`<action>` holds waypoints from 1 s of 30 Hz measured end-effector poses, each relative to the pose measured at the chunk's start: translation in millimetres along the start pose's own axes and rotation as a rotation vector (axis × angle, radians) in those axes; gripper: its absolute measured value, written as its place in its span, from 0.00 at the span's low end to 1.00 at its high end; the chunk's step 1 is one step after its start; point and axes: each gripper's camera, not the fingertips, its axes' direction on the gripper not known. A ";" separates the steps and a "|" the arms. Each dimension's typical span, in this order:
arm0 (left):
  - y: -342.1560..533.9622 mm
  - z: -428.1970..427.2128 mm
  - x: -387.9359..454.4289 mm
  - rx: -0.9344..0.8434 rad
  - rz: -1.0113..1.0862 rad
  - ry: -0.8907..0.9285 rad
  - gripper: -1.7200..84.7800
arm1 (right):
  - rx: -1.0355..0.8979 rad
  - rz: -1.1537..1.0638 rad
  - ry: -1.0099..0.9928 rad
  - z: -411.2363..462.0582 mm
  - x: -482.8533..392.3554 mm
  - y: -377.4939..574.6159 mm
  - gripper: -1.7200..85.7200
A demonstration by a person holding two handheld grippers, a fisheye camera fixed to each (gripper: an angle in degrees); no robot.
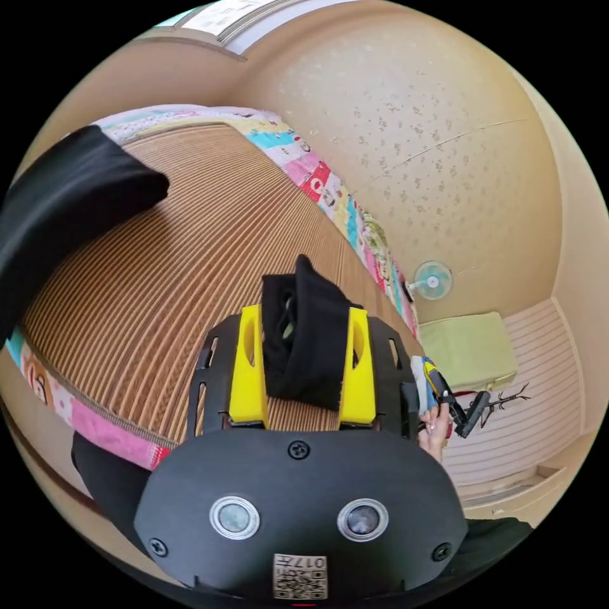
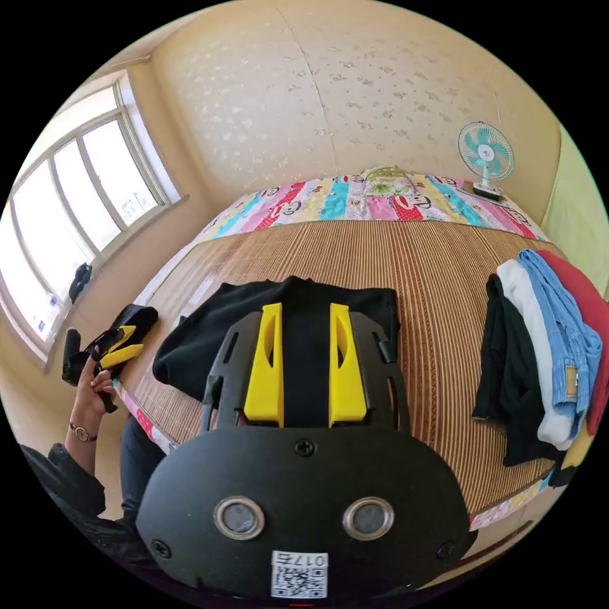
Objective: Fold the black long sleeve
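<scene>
Nearest, in the left gripper view, the left hand-held gripper (image 1: 303, 365) is seen with a bunched end of the black long sleeve garment (image 1: 304, 336) pinched between its yellow jaws, lifted off the ribbed woven bamboo bed mat (image 1: 209, 241). In the right gripper view, the right hand-held gripper (image 2: 306, 365) is held over the garment's main body (image 2: 209, 330), which lies spread on the mat's near half. Black fabric runs between these jaws; whether it is clamped cannot be told. Beyond, toward the mat's far side edge, a pile of folded clothes (image 2: 539, 355) rests. Farther off, past the mat, a small teal fan (image 2: 485, 152) stands by the wall.

Risk, as judged: the bunched end may slip from the left jaws if pulled taut, or the fold may be dragged crooked if the body is unanchored.
</scene>
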 end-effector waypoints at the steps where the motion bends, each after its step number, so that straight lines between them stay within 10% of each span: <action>1: 9.1 6.4 -7.2 -0.018 -0.029 0.002 0.25 | -0.037 -0.017 0.050 19.5 -3.5 20.9 0.14; 9: 9.4 71.9 -13.0 -0.092 -0.244 0.199 0.12 | -0.226 0.038 0.094 87.4 26.3 76.0 0.10; 21: 106.0 137.1 282.5 -0.388 0.896 0.362 0.16 | -0.041 0.355 -0.105 -7.0 161.8 113.4 0.09; 30: 65.4 161.4 116.5 -0.273 0.150 0.248 0.23 | 0.017 0.510 -0.433 -23.8 300.6 108.4 0.25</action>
